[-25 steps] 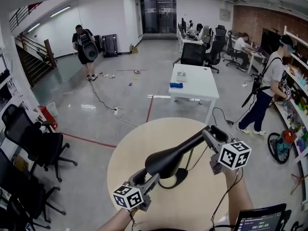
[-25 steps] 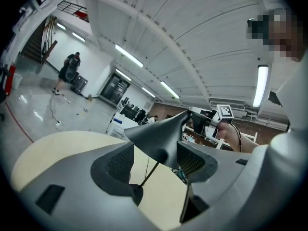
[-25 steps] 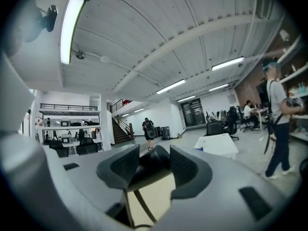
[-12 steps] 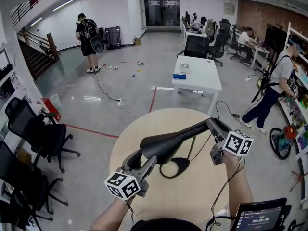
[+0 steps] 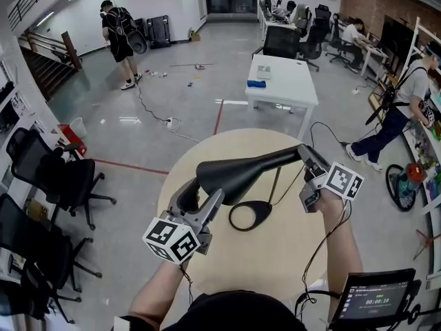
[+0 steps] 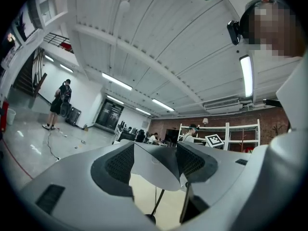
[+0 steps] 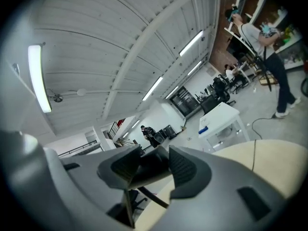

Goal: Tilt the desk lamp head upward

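Observation:
A black desk lamp stands on a round beige table (image 5: 207,261). Its ring base (image 5: 249,215) lies flat, a thin stem rises from it, and the long lamp head (image 5: 238,173) is held high above the table, close to level. My left gripper (image 5: 200,197) is shut on the wide end of the lamp head (image 6: 155,165), which fills the gap between its pads. My right gripper (image 5: 308,161) is shut on the narrow rear end of the lamp head (image 7: 151,169) by the stem joint.
The lamp's thin cord (image 5: 293,185) trails across the table to the right. A white rectangular table (image 5: 284,85) stands beyond, black office chairs (image 5: 58,185) at the left. A person (image 5: 118,29) stands far left, another (image 5: 406,105) at right. A tablet (image 5: 372,301) sits at lower right.
Both grippers have lifted with the lamp head; its wide end has risen and swung left, so the head now lies flatter and higher over the table.

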Motion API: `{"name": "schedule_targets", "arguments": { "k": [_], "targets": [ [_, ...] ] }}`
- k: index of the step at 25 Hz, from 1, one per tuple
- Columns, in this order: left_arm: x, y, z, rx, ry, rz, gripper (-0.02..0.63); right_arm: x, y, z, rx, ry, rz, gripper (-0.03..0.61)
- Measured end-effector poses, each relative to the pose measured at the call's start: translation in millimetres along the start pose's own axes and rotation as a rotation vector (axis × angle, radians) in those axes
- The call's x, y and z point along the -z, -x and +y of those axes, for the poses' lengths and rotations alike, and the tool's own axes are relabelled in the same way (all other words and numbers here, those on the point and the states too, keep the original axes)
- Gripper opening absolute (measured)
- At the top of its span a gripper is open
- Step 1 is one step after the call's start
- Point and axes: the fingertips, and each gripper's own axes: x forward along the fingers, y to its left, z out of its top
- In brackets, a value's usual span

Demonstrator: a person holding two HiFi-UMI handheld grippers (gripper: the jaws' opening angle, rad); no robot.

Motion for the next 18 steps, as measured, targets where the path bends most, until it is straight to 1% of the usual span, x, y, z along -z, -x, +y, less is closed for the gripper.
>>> {"name": "schedule_targets", "arguments": {
  "k": [7,11,14,15,16,18],
  "targets": [
    [-17,-4,-4,-0.005,-0.036,-0.007,0.284,2,-2,-1,-0.010,-0.059,-0.014,0.192],
    [-17,-3,-5,-0.009,-0.039,-0.011,0.284,3,-1,-2,-0.020,-0.082,-0.017,0.192],
    [-16,-2,-4,-0.018,-0.057,-0.007,0.284,3,-2,-1,-0.015,-0.095,-0.017,0.192],
    [-15,-2,-5,-0.019,-0.061,-0.004,0.284,2,-2,-1,-0.005,-0.081,-0.014,0.192],
    [-14,-3,-6,-0.017,-0.060,0.001,0.284,0,-2,1,0.010,-0.044,-0.006,0.192],
    [-6,-6,-13,-0.007,-0.048,0.016,0.284,-3,-1,7,0.046,0.096,0.020,0.192]
  ]
}}
